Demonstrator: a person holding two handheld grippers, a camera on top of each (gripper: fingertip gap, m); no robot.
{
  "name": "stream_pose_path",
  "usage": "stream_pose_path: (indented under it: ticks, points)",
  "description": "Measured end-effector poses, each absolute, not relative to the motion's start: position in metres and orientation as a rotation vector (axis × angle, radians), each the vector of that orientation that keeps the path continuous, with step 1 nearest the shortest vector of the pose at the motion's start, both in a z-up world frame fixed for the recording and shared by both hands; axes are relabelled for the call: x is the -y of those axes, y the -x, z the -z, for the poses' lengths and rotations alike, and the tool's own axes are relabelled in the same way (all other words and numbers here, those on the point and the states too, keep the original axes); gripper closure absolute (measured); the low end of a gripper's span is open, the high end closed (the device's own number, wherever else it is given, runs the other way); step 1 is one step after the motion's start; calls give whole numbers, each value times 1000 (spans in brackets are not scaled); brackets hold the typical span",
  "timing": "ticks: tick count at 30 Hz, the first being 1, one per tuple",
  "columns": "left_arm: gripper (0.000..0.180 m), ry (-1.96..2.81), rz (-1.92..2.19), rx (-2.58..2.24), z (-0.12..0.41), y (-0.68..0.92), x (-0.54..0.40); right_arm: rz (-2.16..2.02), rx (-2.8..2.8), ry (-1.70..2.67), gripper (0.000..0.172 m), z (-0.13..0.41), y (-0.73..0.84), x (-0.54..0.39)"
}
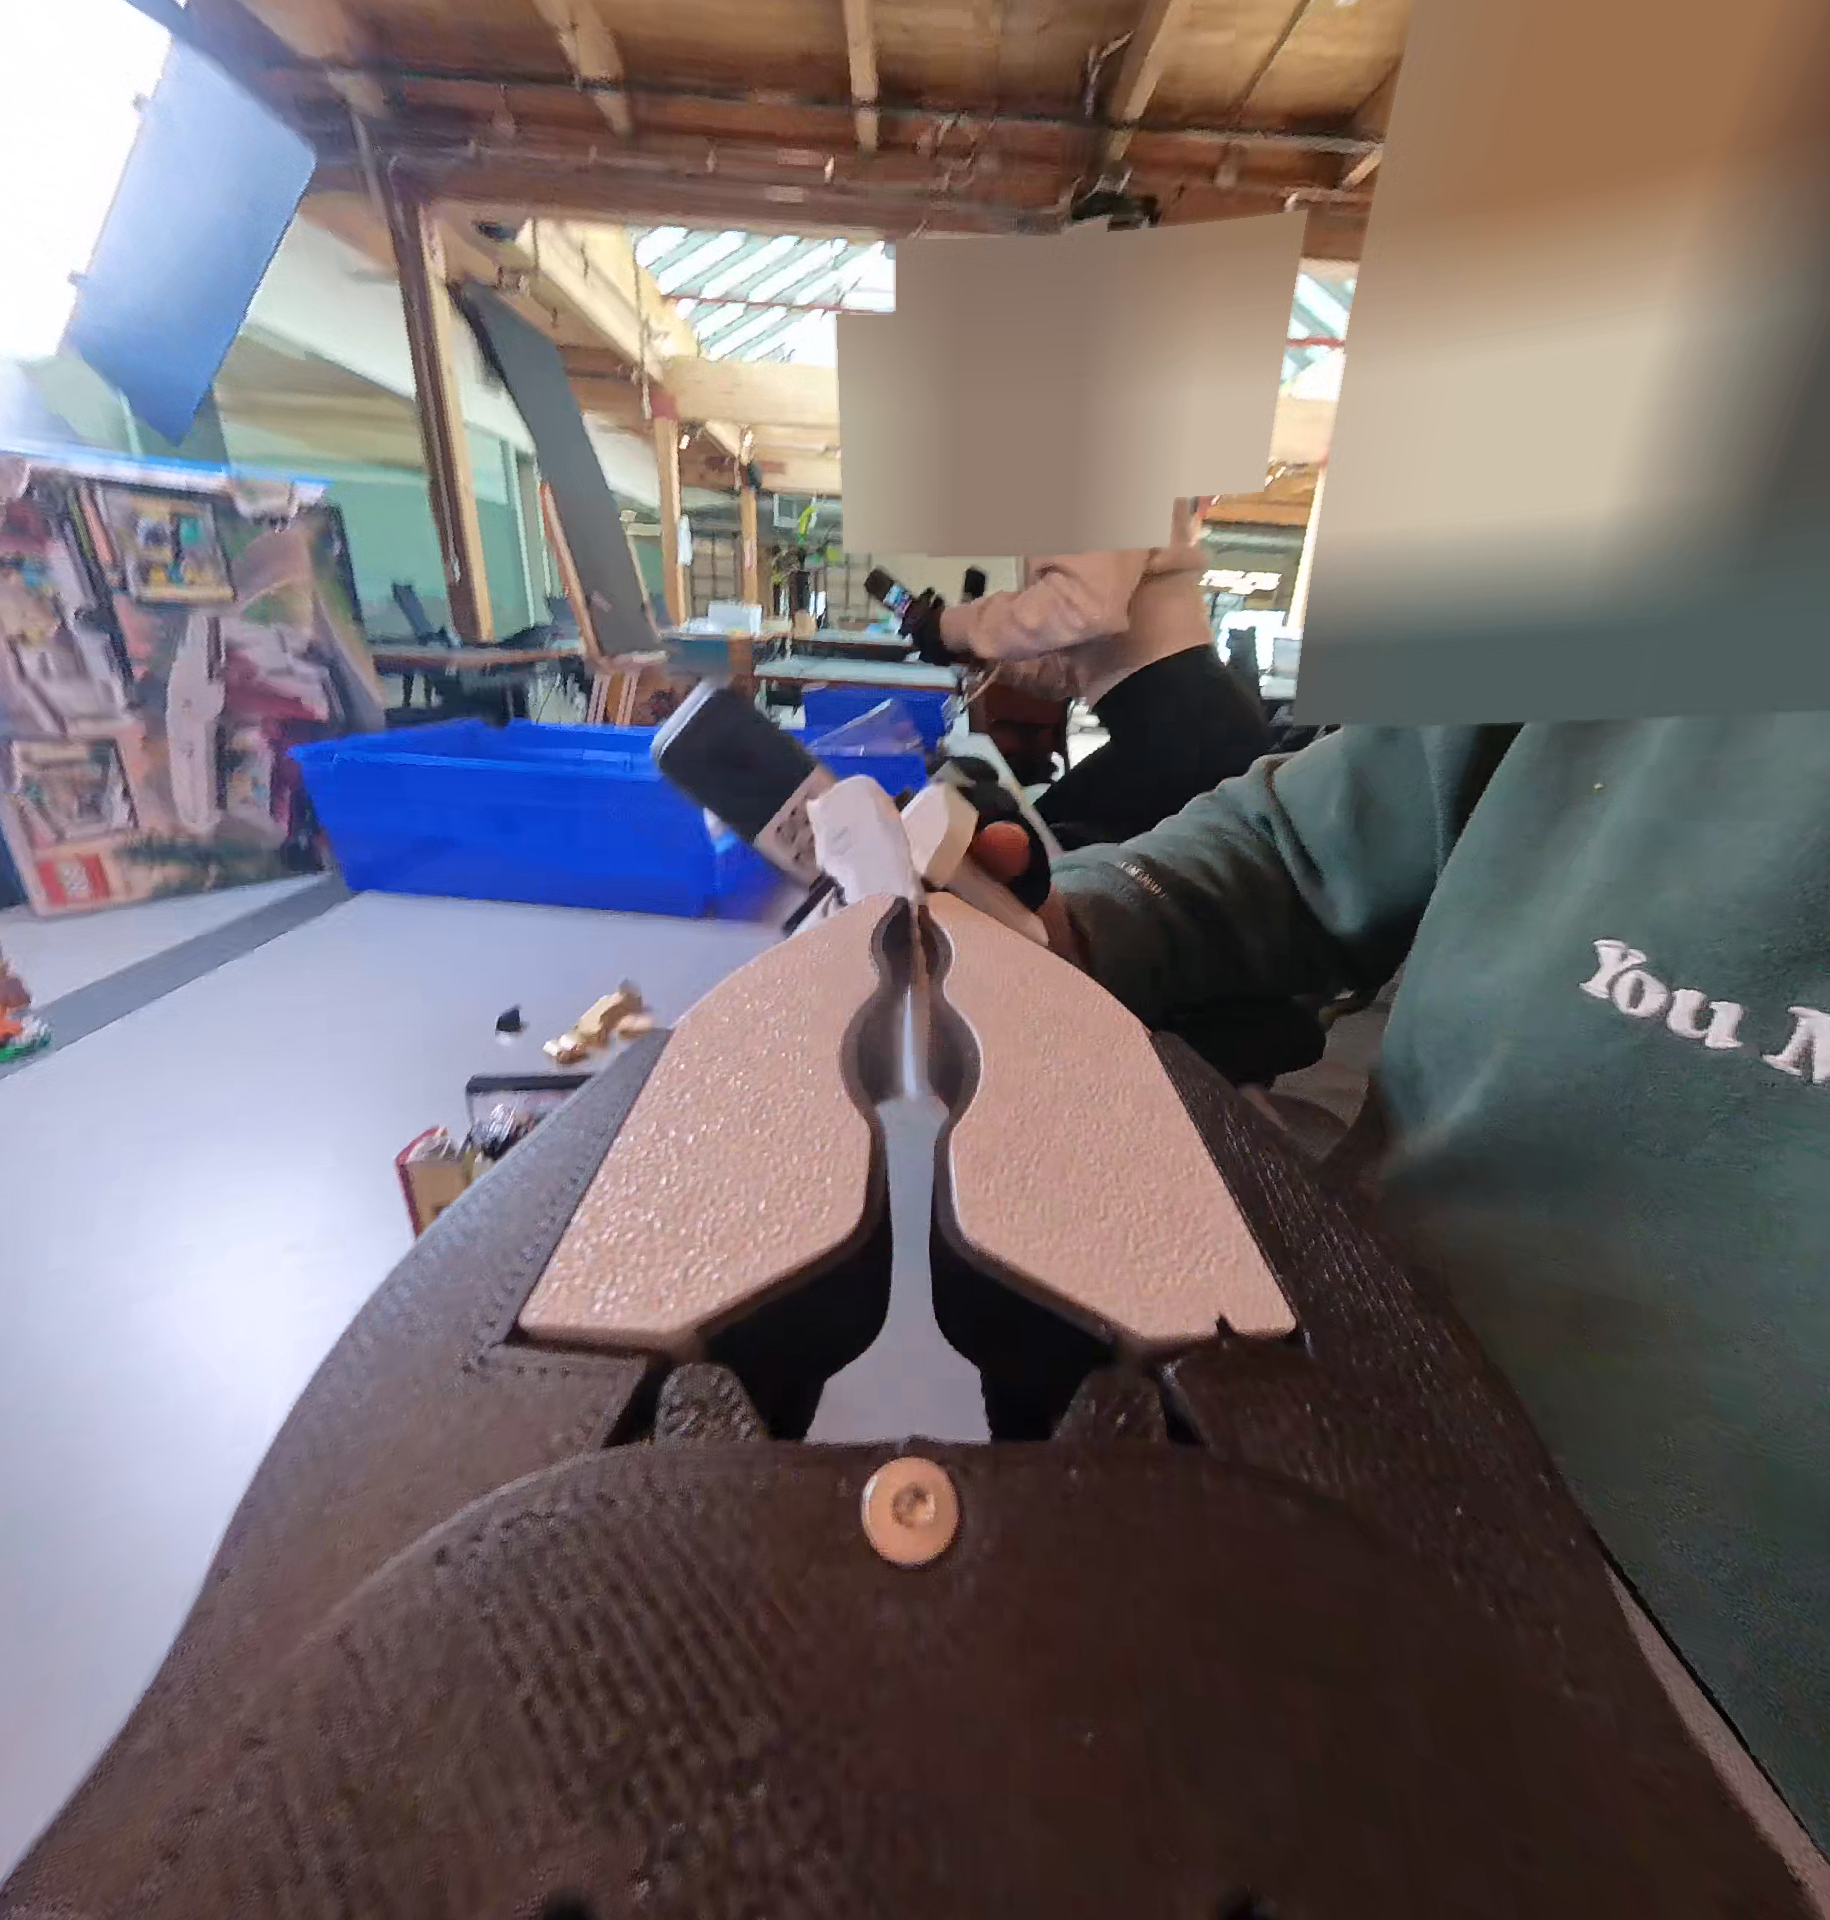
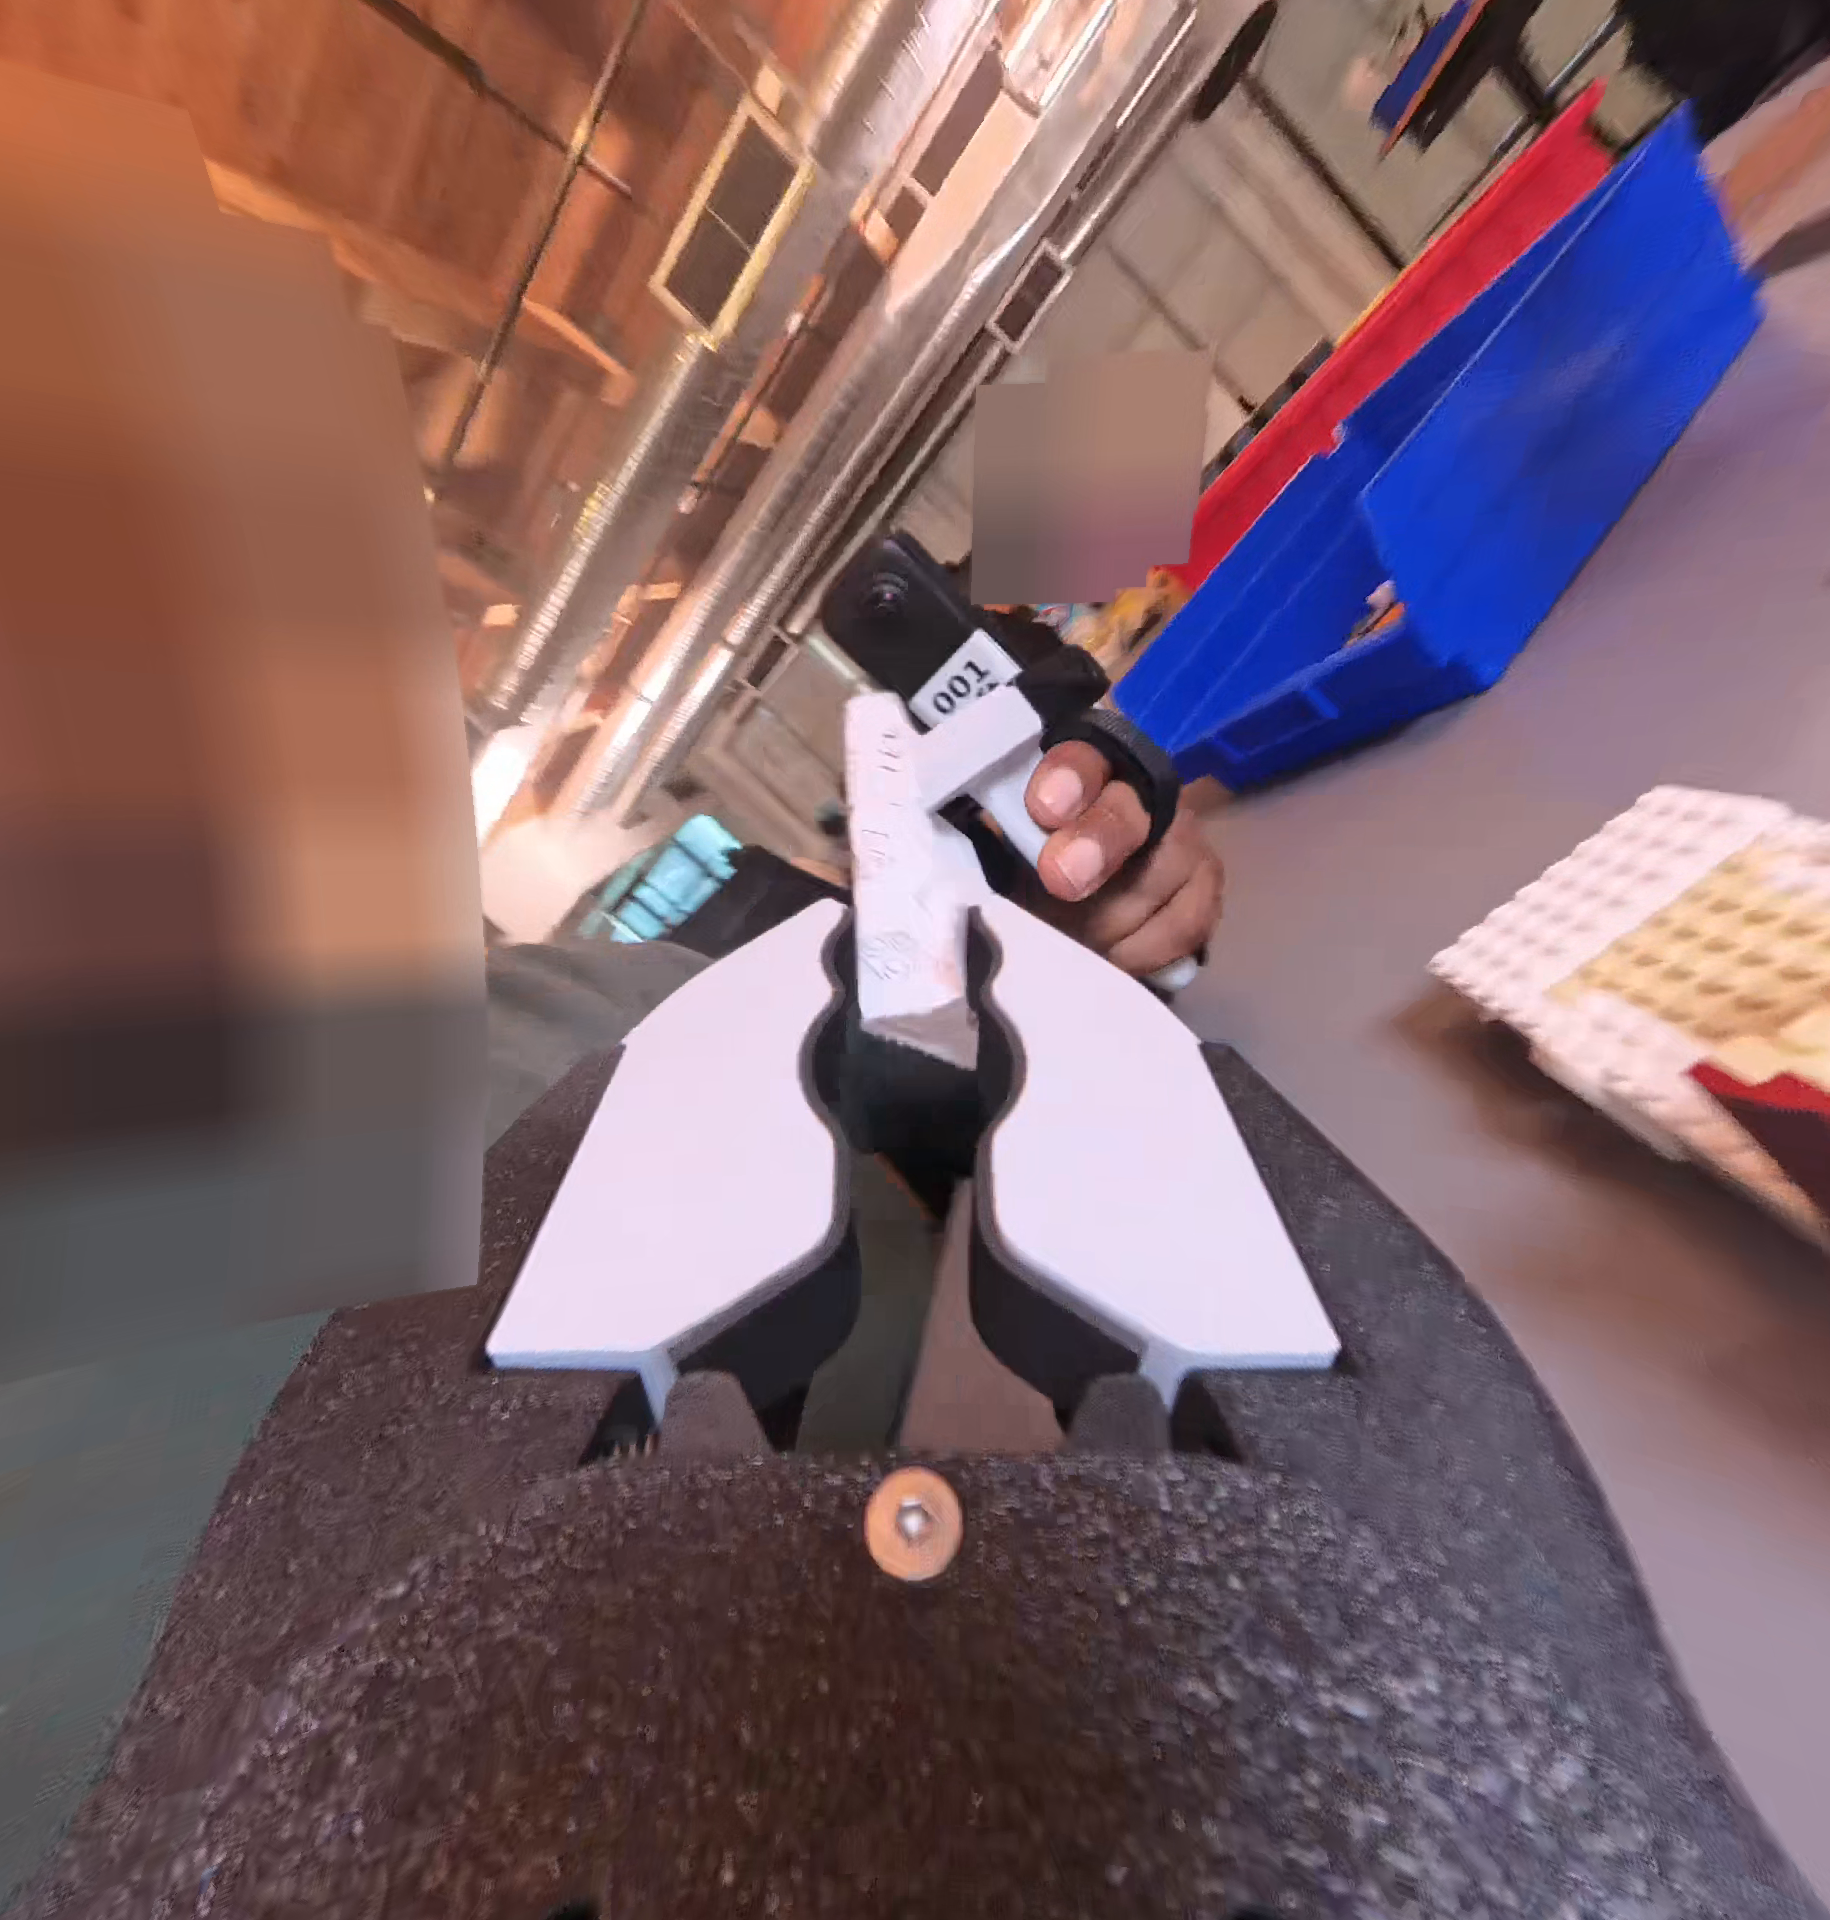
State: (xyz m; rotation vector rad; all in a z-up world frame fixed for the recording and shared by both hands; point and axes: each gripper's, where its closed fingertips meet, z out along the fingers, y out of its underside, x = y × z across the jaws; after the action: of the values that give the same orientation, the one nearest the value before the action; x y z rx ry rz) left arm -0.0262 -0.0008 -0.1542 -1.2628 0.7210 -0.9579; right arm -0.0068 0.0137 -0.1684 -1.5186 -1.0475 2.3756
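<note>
My left gripper (image 1: 911,914) is shut, its two tan fingers (image 1: 745,1122) meeting at the tips with nothing between them. It points at my right gripper (image 1: 890,842), which a hand holds just beyond its tips. In the right wrist view my right gripper (image 2: 911,925) has its white fingers (image 2: 703,1164) apart. The shut fingers of the left gripper (image 2: 895,883) reach down into the gap between them. I cannot tell whether the right pads press on them. A hand (image 2: 1108,852) grips the left gripper's handle.
A grey table (image 1: 215,1143) lies below. Blue bins (image 1: 516,810) stand at its far side and also show in the right wrist view (image 2: 1513,499) beside a red bin (image 2: 1410,312). Small gold pieces (image 1: 599,1023), a picture box (image 1: 142,686) and a studded white plate (image 2: 1669,935) are near. The tips of both grippers are at nearly the same place.
</note>
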Motion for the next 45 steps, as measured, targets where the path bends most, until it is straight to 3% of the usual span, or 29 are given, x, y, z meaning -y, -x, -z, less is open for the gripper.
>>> stream_pose_path:
  ticks: [4, 7, 9, 12, 15, 19, 20, 22, 27, 29, 31, 34, 38, 43, 45]
  points:
    - [180, 1671, 906, -627, 202, 32, -29, -1662, 1250, 1372, 171, 187, 6, -33]
    - [180, 1761, 1143, -503, 216, 24, -26, -1137, 1398, 1114, 172, 188, -1, -32]
    - [180, 1676, 1114, -542, 206, 25, -24, -1191, 1400, 1133, 170, 187, -4, -29]
    - [180, 1533, 999, -675, 192, 21, -16, -1506, 1406, 1342, 139, 198, -5, -29]
    - [180, 1394, 981, -707, 175, 17, -6, -1895, 1313, 1506, 125, 198, -5, -26]
    - [180, 1374, 886, -793, 179, 14, -3, -2308, 1177, 1502, 156, 183, -10, -16]
    - [180, 1376, 878, -800, 180, 13, -3, -2340, 1145, 1505, 171, 181, -10, -17]
    - [180, 1436, 863, -788, 187, 15, -8, -2218, 1126, 1511, 172, 185, -8, -26]
    - [180, 1822, 1171, -563, 226, 13, -18, -1172, 1480, 1116, 172, 200, -7, -32]
    - [180, 1843, 1252, -509, 232, 15, -17, -967, 1545, 983, 172, 204, -7, -25]
    - [179, 1812, 1197, -593, 232, 15, -15, -1002, 1562, 976, 172, 207, -8, -19]
    - [149, 1752, 1050, -719, 228, 11, -14, -1100, 1590, 1019, 172, 211, -9, -18]
    - [179, 1746, 902, -842, 237, 7, -10, -1127, 1671, 1030, 172, 224, -8, -9]
    - [179, 1936, 883, -847, 257, 9, -9, -973, 1782, 1008, 171, 245, -6, -3]
    - [179, 1901, 936, -878, 253, 4, -3, -954, 1780, 1052, 158, 250, -4, -5]
